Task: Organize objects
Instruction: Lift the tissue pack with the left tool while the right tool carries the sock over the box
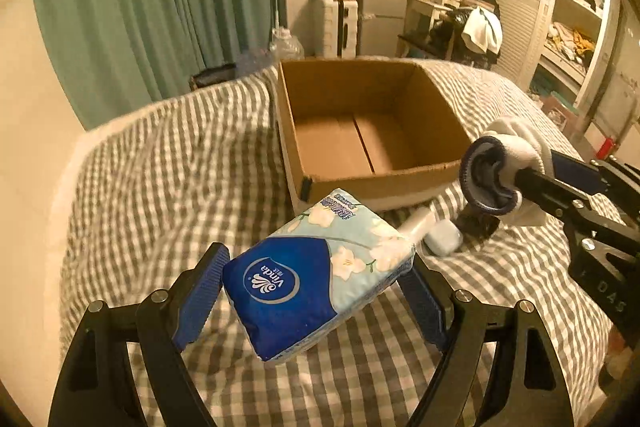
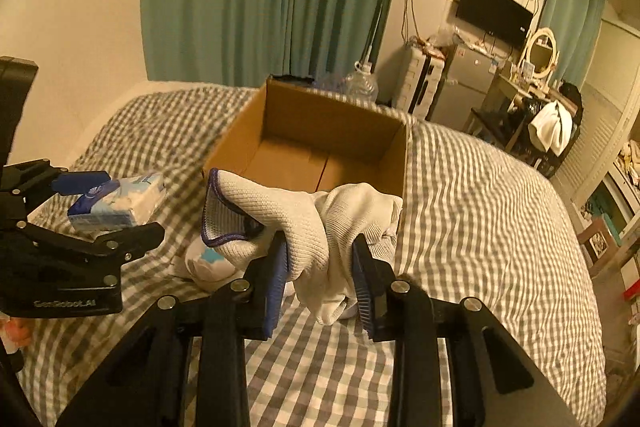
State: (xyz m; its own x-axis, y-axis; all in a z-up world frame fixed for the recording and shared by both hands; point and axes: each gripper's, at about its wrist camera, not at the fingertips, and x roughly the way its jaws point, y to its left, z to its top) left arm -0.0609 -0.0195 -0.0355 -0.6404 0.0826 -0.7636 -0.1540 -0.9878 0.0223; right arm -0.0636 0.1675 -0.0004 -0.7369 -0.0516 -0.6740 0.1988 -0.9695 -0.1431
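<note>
Left wrist view shows the left gripper (image 1: 316,291) clamped on a tissue pack (image 1: 316,283) and the right gripper (image 2: 320,279) clamped on a white glove (image 2: 304,223), both lifted off the bed (image 1: 160,179), probably bound for the empty cardboard box (image 1: 436,111).

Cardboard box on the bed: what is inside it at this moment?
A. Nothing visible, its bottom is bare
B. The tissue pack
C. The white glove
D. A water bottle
A. The cardboard box shows only its bare bottom flaps; the Vinda tissue pack is between the fingers of the left gripper and the white glove is held by the right gripper, both short of the box.
</note>
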